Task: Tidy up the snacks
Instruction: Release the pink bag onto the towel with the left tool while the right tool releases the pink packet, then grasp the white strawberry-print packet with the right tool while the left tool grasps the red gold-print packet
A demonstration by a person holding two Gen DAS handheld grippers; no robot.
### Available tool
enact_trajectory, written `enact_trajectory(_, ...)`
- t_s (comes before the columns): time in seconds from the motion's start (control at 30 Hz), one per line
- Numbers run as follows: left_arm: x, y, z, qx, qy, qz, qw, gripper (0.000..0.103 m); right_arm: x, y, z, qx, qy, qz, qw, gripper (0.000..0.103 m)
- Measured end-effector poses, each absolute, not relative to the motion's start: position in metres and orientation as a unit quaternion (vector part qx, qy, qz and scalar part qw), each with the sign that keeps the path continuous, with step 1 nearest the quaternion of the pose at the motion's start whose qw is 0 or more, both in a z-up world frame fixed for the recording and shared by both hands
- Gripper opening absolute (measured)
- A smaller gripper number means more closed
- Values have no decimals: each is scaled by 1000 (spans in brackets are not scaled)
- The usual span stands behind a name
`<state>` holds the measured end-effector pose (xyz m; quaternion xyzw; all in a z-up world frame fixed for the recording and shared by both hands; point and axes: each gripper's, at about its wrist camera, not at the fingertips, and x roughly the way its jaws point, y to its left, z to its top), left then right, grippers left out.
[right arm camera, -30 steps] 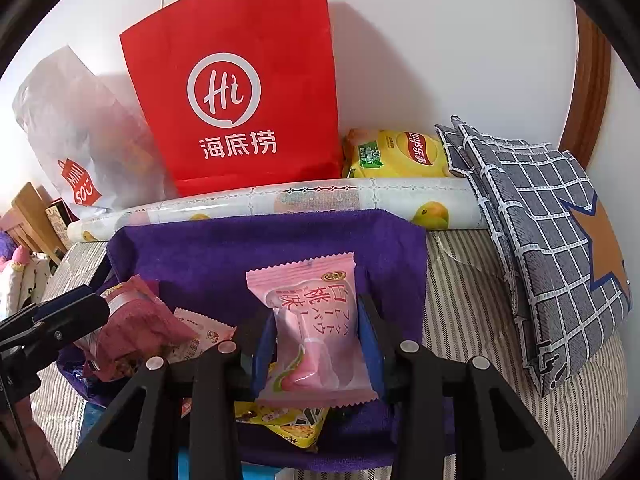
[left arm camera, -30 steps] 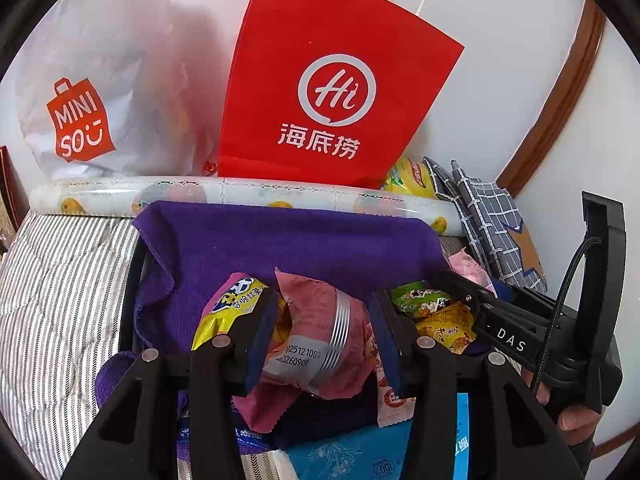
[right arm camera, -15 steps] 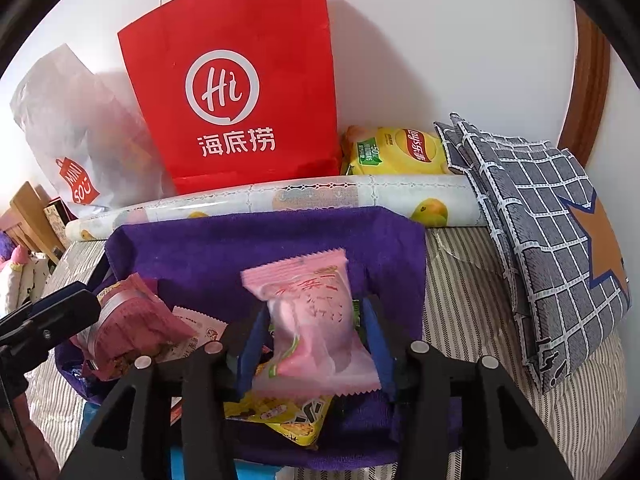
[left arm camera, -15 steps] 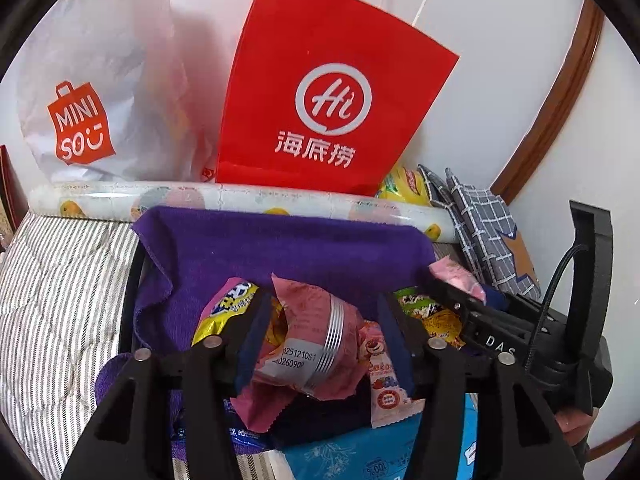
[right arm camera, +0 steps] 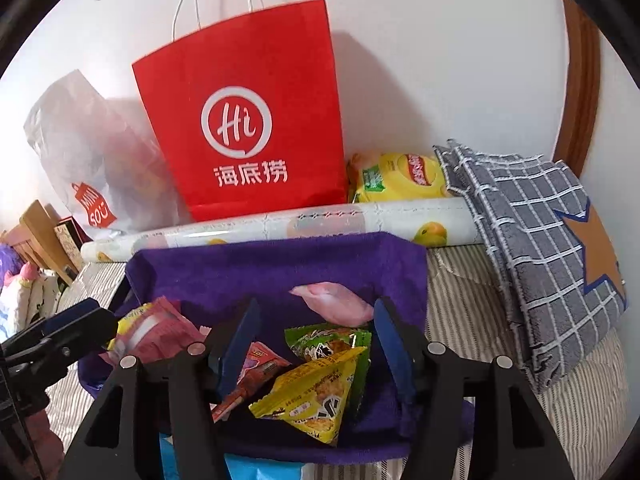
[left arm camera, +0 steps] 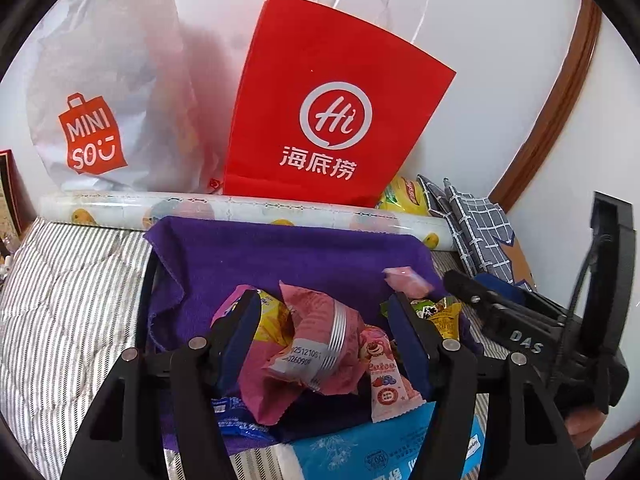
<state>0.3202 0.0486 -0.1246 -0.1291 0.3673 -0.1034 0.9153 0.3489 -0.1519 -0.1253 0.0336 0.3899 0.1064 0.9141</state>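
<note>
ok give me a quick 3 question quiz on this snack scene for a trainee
1. True or false: the right hand-held gripper clamps the pale pink packet.
2. What colour is the cloth under the snacks?
3. Which sits between the left hand-held gripper jaws? A) dark pink packet B) yellow chip bag C) red paper bag

Key: 1 false, it lies free on the cloth; 2 purple; 3 A

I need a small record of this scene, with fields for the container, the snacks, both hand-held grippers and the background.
container: purple cloth-lined basket
snacks: pale pink pillow pack, yellow triangular pack, crumpled dark pink wrapper
left hand-held gripper: just opened, wrapper loose between pads
right hand-held gripper: just opened, nothing gripped
background: red paper bag
</note>
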Motion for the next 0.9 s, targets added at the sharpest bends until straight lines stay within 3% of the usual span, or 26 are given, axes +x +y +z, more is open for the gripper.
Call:
enact_trajectory(0.53,251,67,-113,-129,379,-72,914,65,259,-171,-96,4,356,65,932,58)
enact_trajectory(0.9,196,79,-121,-112,392,-41,912,65,202,-162,-111,-9,393,90,915,58)
